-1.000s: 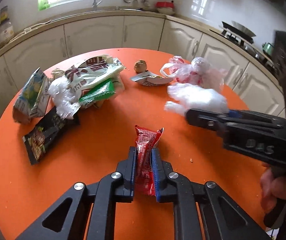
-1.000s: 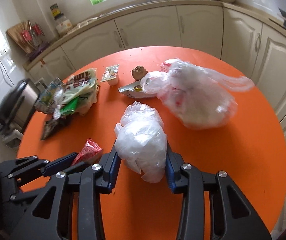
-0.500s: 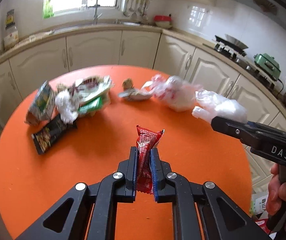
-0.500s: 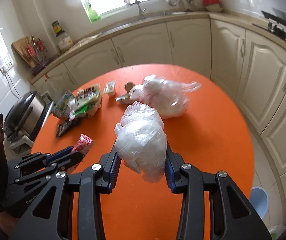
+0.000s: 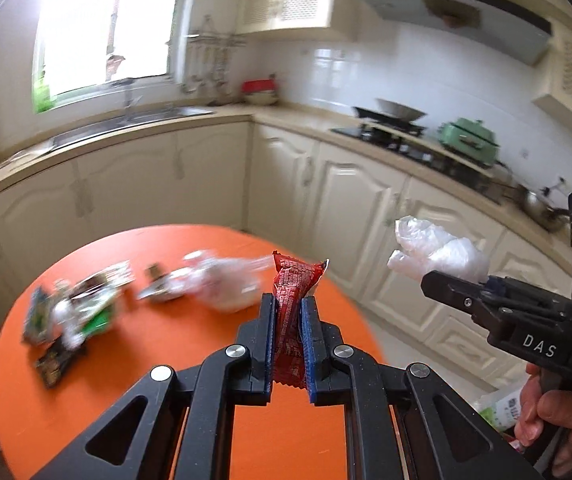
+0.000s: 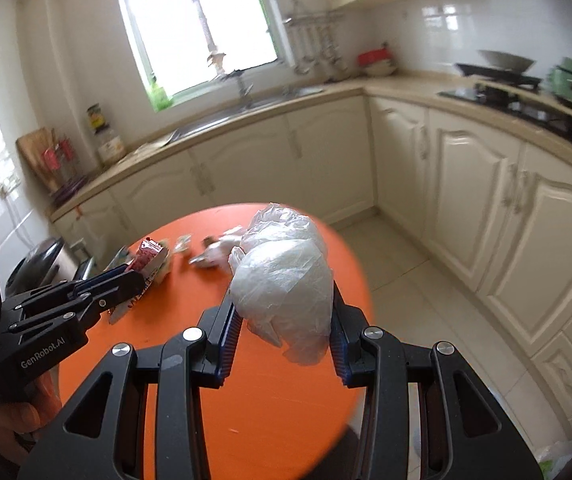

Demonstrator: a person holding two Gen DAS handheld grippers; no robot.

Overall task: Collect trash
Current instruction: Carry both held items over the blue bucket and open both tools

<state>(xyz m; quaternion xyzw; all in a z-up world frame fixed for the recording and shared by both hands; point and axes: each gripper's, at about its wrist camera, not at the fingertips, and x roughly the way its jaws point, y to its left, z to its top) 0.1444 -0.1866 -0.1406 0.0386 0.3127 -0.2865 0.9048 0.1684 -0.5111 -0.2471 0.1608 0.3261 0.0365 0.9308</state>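
Note:
My left gripper (image 5: 288, 308) is shut on a red snack wrapper (image 5: 291, 304), which stands upright between the blue pads, lifted above the round orange table (image 5: 190, 344). In the right wrist view that gripper (image 6: 124, 274) shows at the left with the red wrapper (image 6: 148, 256) in it. My right gripper (image 6: 284, 312) is shut on a crumpled clear plastic bag (image 6: 286, 276), held high above the table's right edge. The left wrist view shows that bag (image 5: 437, 254) sticking out of the right gripper (image 5: 451, 286) at the right.
Blurred trash stays on the table: a heap of packets (image 5: 78, 308) at the left, a dark wrapper (image 5: 52, 368) and a white plastic bag (image 5: 226, 284) at the back. Cream cabinets (image 6: 485, 208) and a tiled floor (image 6: 389, 256) surround the table. A person's hand (image 5: 553, 412) holds the right gripper.
Both grippers have risen and pulled back from the table with their loads still held. The table now looks smaller and farther below, and more of the kitchen shows.

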